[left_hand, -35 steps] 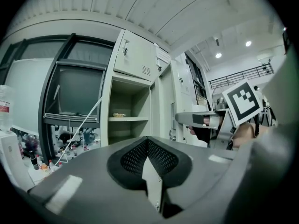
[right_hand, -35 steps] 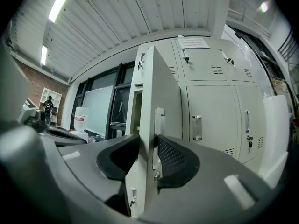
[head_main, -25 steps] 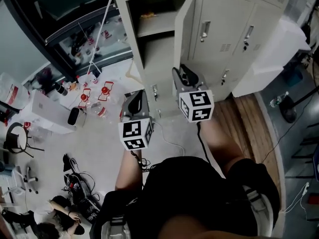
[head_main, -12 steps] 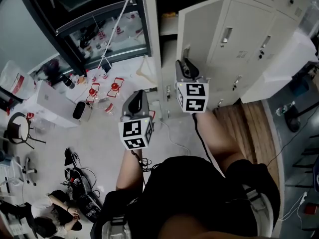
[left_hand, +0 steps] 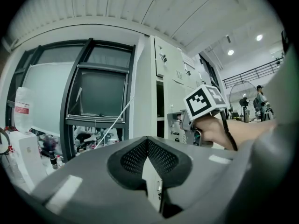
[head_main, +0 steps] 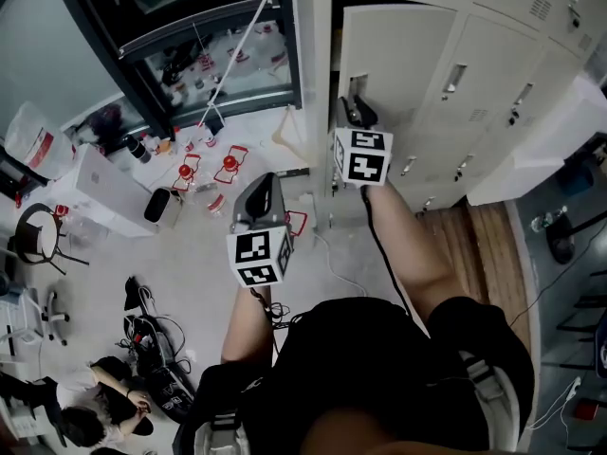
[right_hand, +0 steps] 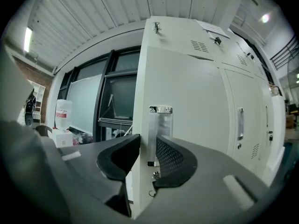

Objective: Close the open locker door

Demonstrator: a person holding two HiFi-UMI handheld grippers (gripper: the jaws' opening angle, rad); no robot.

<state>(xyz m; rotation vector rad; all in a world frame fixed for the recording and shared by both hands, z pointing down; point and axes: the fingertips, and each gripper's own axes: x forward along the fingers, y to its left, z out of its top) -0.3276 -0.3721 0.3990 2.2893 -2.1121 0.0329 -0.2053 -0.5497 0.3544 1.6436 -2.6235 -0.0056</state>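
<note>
The pale grey locker door (head_main: pixel 398 55) stands almost flush with the locker bank, with a thin dark gap left at its hinge-side top. My right gripper (head_main: pixel 353 110) is up against the door's free edge by the handle. In the right gripper view its jaws (right_hand: pixel 148 143) are partly apart and closing, and the metal handle plate (right_hand: pixel 160 120) shows in the gap; the pads do not grip it. My left gripper (head_main: pixel 264 186) hangs lower left, away from the lockers. Its pads (left_hand: pixel 147 141) meet, with nothing in them.
More shut locker doors (head_main: pixel 493 74) run to the right. A dark window frame (head_main: pixel 142 36) and floor clutter (head_main: pixel 204 173) lie to the left, with a white box (head_main: pixel 104 192). A person (head_main: pixel 85 401) sits at the lower left. A wooden platform (head_main: pixel 484 245) lies right.
The locker door has swung from wide open to nearly closed. My right gripper has moved forward with its edge, while the left gripper has stayed put.
</note>
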